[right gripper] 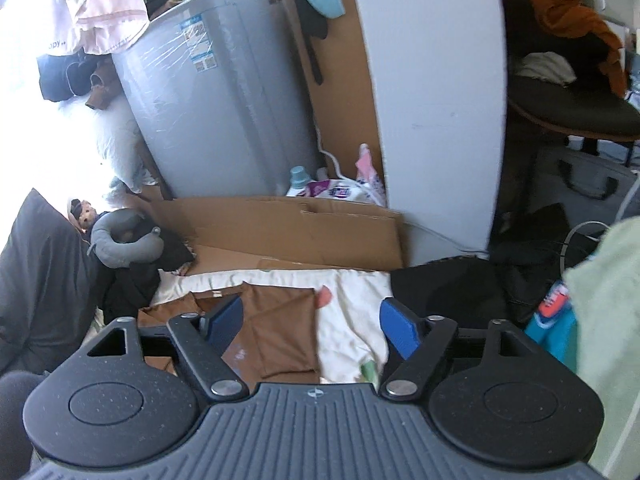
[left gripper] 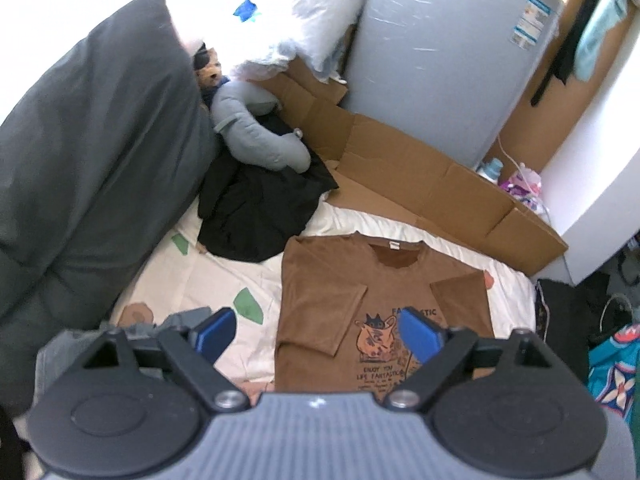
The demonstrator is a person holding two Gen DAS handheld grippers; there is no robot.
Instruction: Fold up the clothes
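Both tongs hang with their blue-padded jaws spread wide and nothing between them: the left gripper hovers over the near-left part of a brown cotton T-shirt with a cat print, and the right gripper hovers over that shirt's right sleeve and the bedding beside it. Ahead of the left tongs the shirt lies face up and flat on a cream printed bedsheet, collar pointing away, with both short sleeves turned inward over the chest; the body below them is hidden by the tool, so I cannot tell whether its hem has been brought up. In my judgement the fold is part done, sleeves in and the length of the body left to double over. Left of the left tongs lies a crumpled grey garment, and farther ahead a black garment in a loose heap, both unfolded as far as can be seen. Largest around them are a dark grey quilt banked at the left, a grey plastic-wrapped upright appliance far ahead, and flattened brown cardboard beyond the sheet, then a grey neck pillow.
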